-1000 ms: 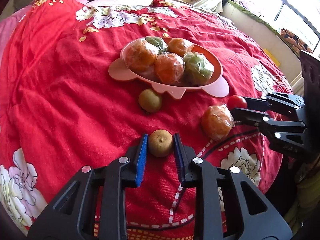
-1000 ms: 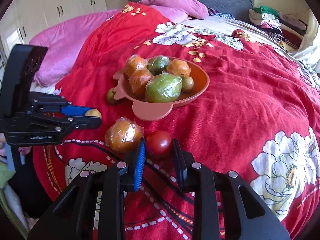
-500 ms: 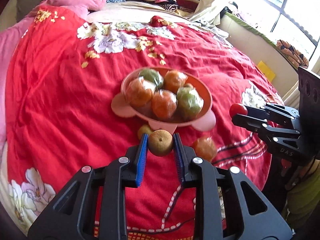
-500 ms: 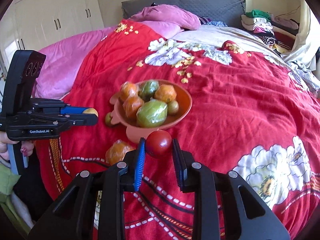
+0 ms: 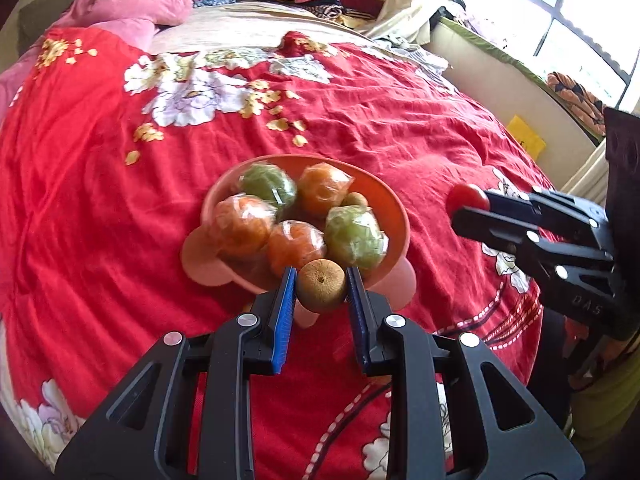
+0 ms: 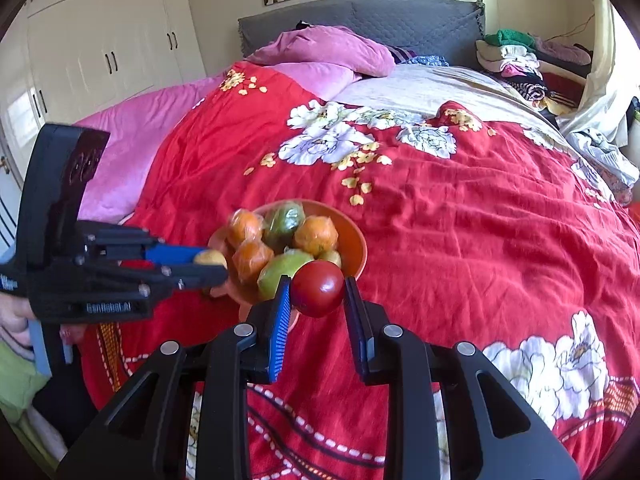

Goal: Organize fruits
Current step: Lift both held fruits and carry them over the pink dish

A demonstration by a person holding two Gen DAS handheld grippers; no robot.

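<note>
My left gripper [image 5: 321,290] is shut on a small brown kiwi-like fruit [image 5: 321,286], held in the air over the near edge of the pink bowl [image 5: 394,216]. My right gripper [image 6: 317,292] is shut on a red tomato [image 6: 318,288], held above the bed near the bowl [image 6: 354,240]. The bowl holds several plastic-wrapped orange and green fruits [image 5: 292,216]. The right gripper with the tomato [image 5: 467,197] shows at the right of the left wrist view. The left gripper with its fruit [image 6: 210,258] shows at the left of the right wrist view.
The bowl sits on a red floral bedspread [image 5: 100,200]. Pink pillows [image 6: 320,56] lie by the grey headboard. Folded clothes [image 6: 516,56] are stacked at the far right. White wardrobes [image 6: 100,52] stand to the left.
Both grippers have risen from the bedspread with their fruits and moved toward the bowl. The loose wrapped orange and the green fruit on the bedspread are out of sight now.
</note>
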